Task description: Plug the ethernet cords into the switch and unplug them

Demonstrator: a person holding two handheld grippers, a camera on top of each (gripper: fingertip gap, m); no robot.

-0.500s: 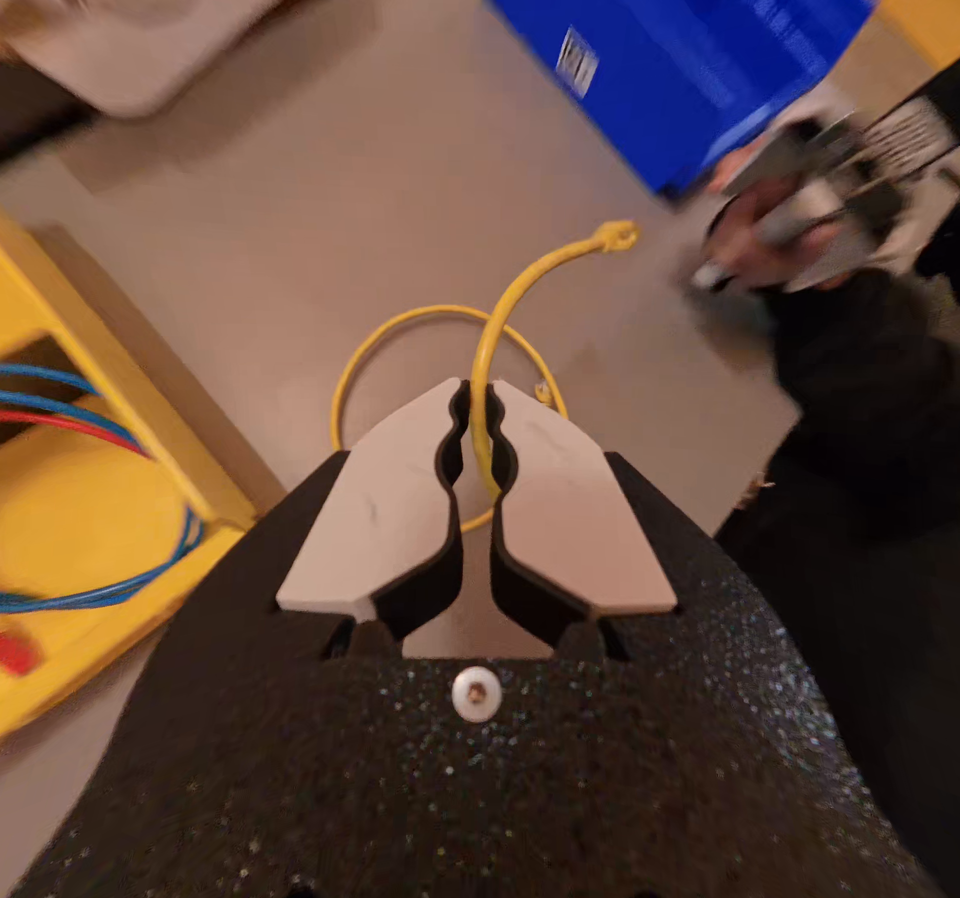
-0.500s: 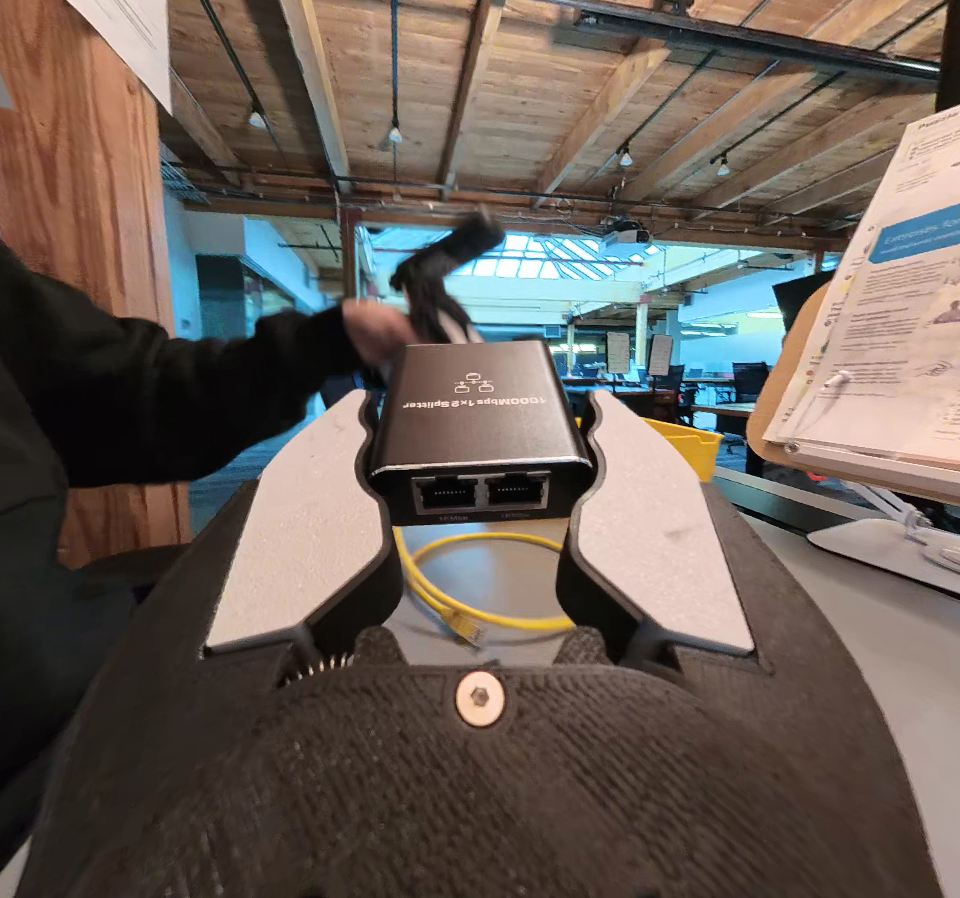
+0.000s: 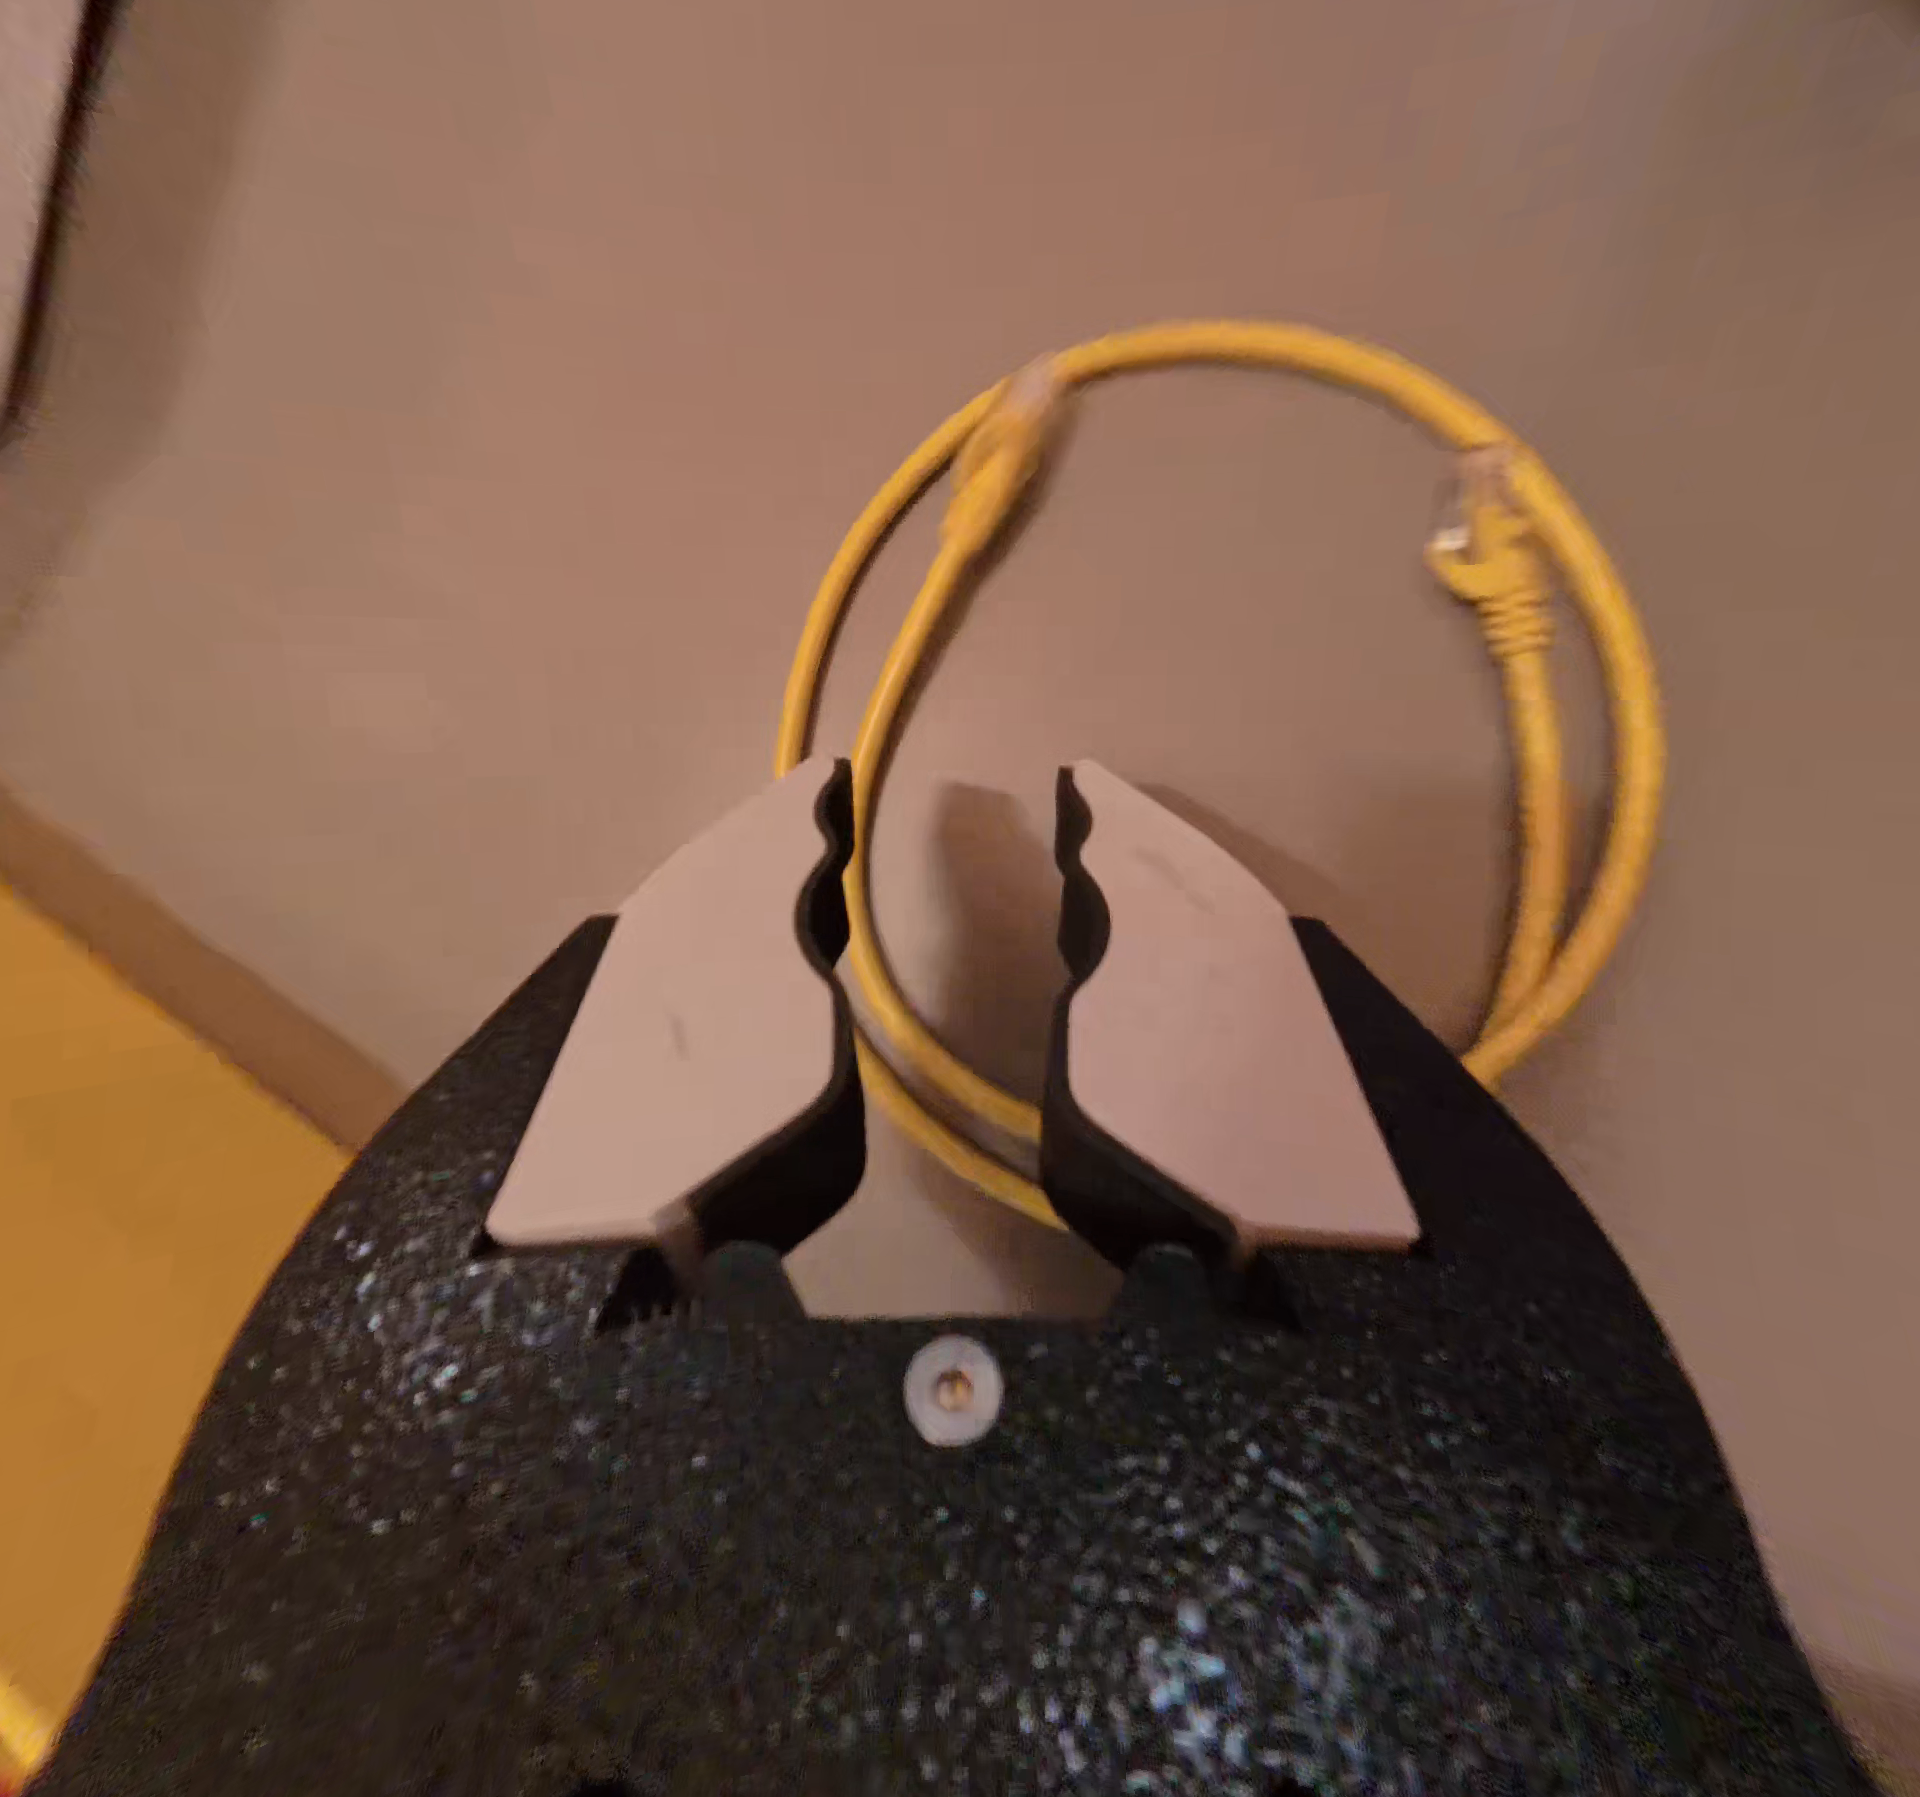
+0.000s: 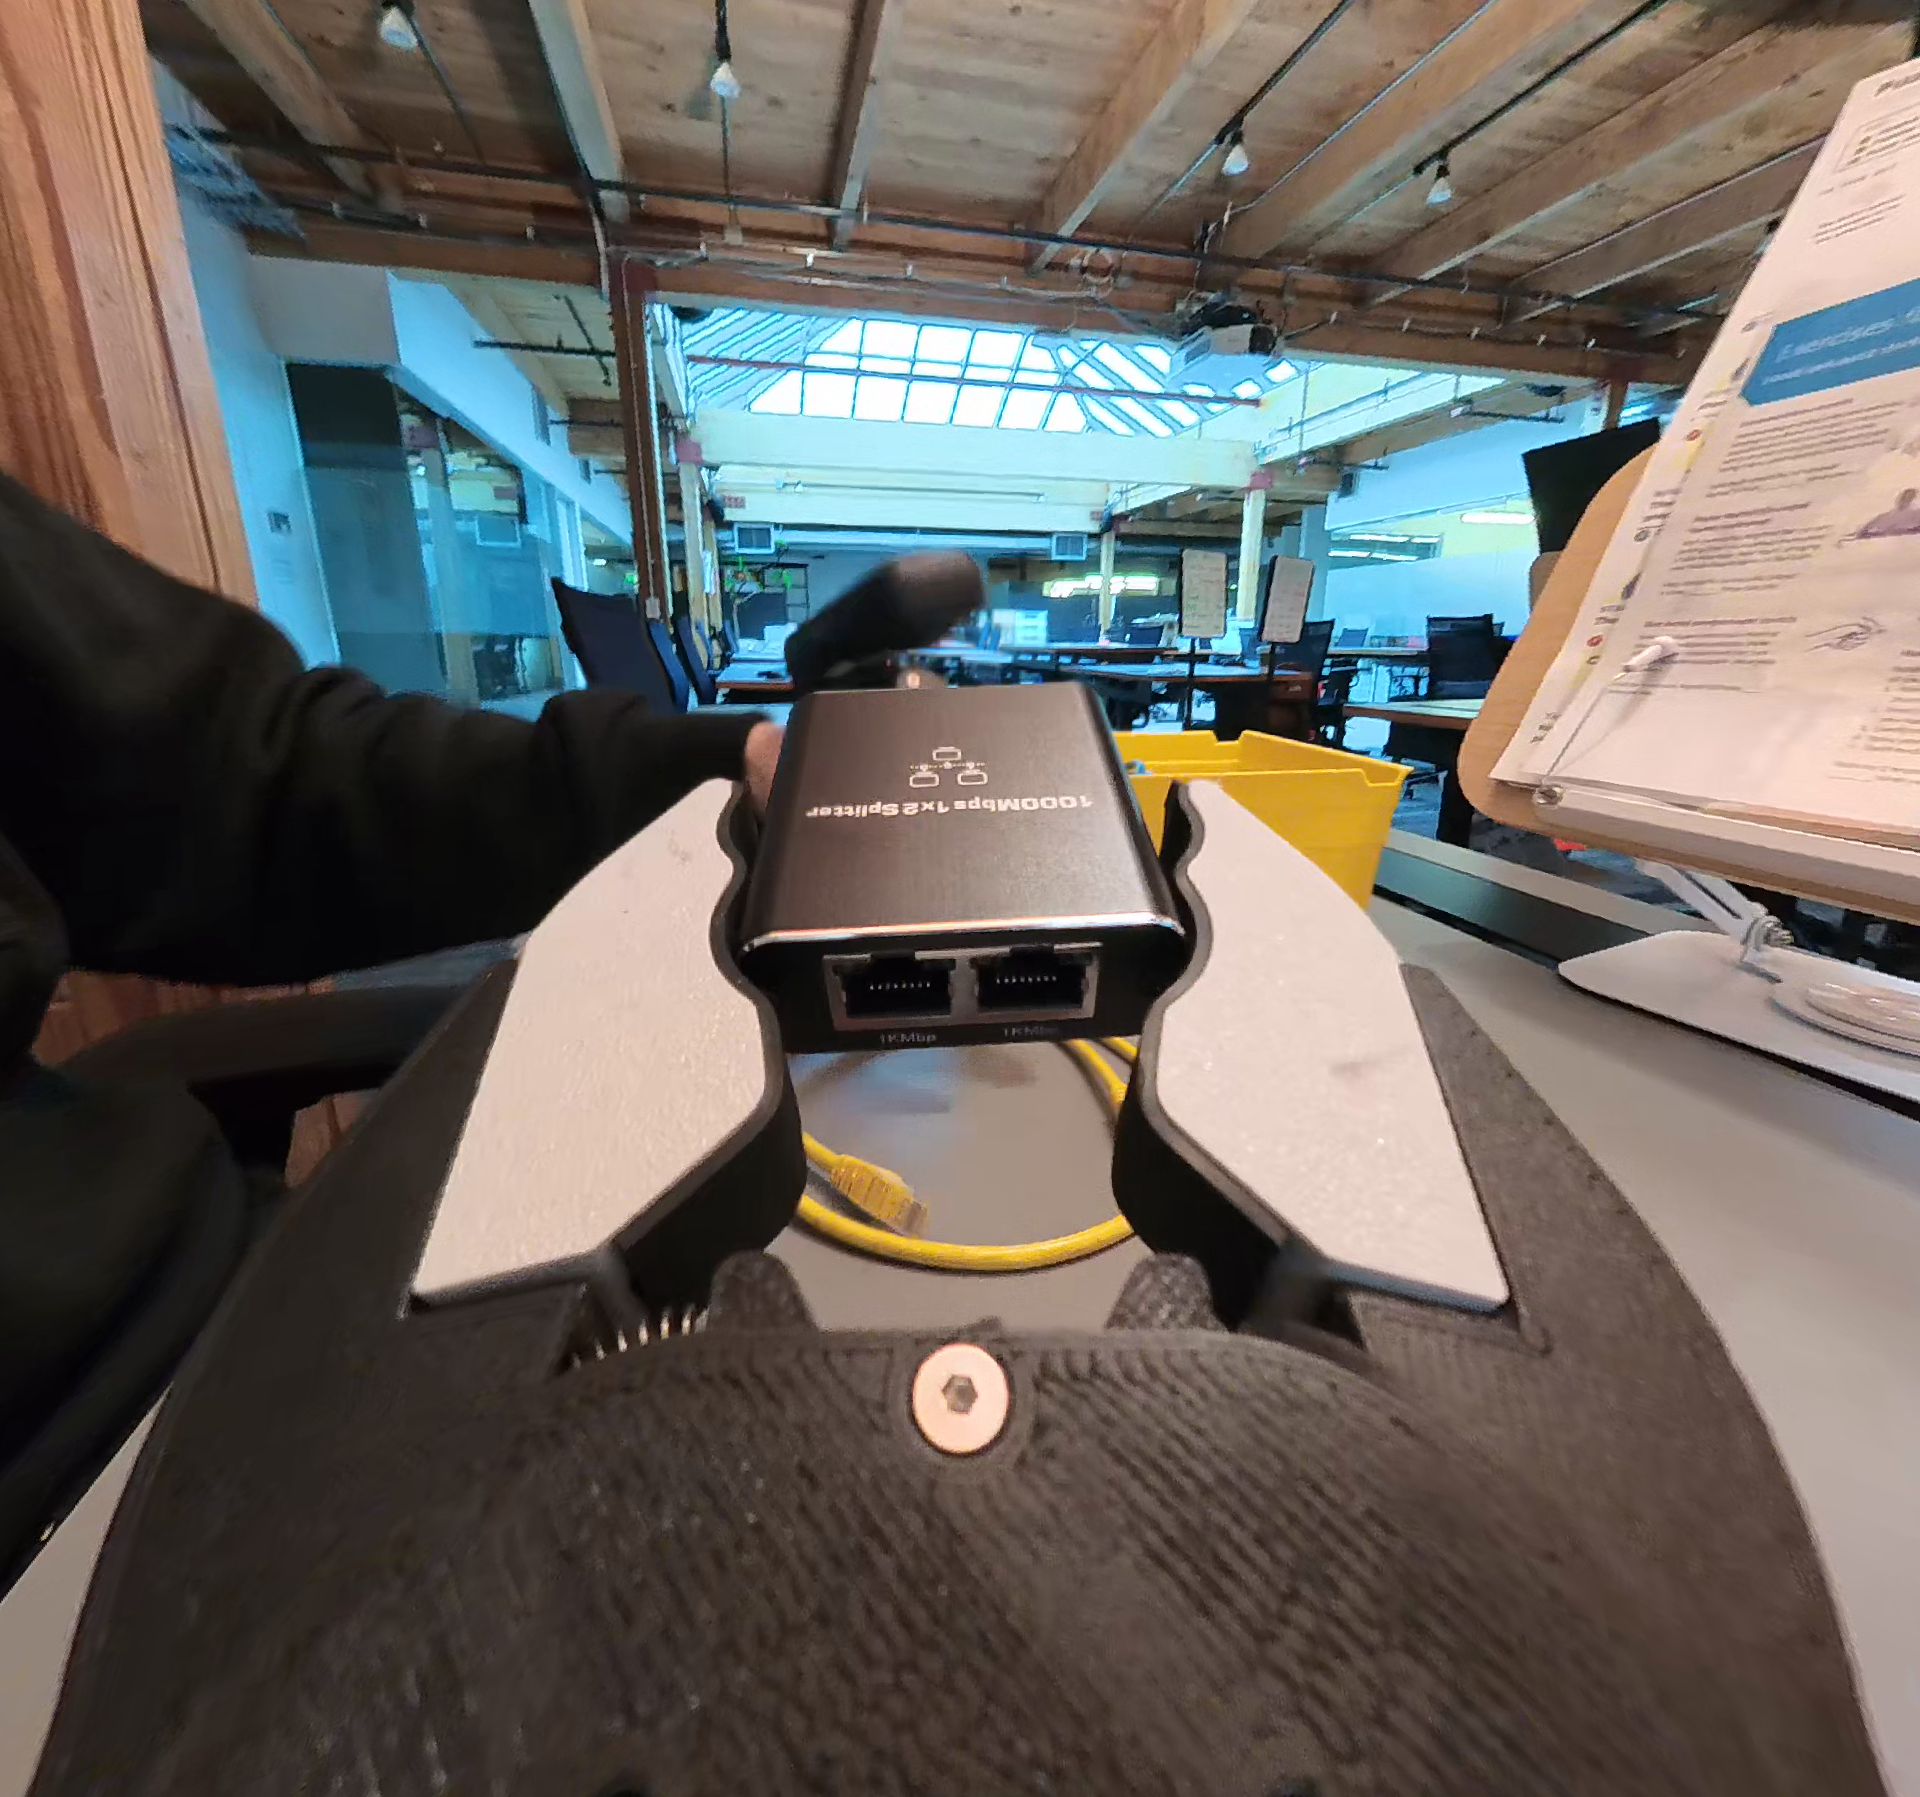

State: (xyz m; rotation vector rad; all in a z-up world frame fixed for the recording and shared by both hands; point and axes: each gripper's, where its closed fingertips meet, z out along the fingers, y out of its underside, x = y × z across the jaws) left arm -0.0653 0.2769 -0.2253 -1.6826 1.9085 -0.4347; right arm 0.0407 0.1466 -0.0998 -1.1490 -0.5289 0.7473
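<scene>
Our right gripper (image 4: 961, 812) pinches the black switch (image 4: 951, 854) above the grey table (image 4: 1714, 1228), ports facing us, while our left gripper (image 3: 954, 781) hangs spread over the coiled yellow ethernet cord (image 3: 1600, 708) lying there.

Parted left gripper (image 3: 954, 791) over coiled yellow ethernet cord (image 3: 1600, 604).

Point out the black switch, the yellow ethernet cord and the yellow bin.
black switch (image 4: 951, 812), right wrist view, top face.
yellow ethernet cord (image 3: 1621, 708), left wrist view, outer loop.
yellow bin (image 4: 1288, 802), right wrist view, front wall.
</scene>
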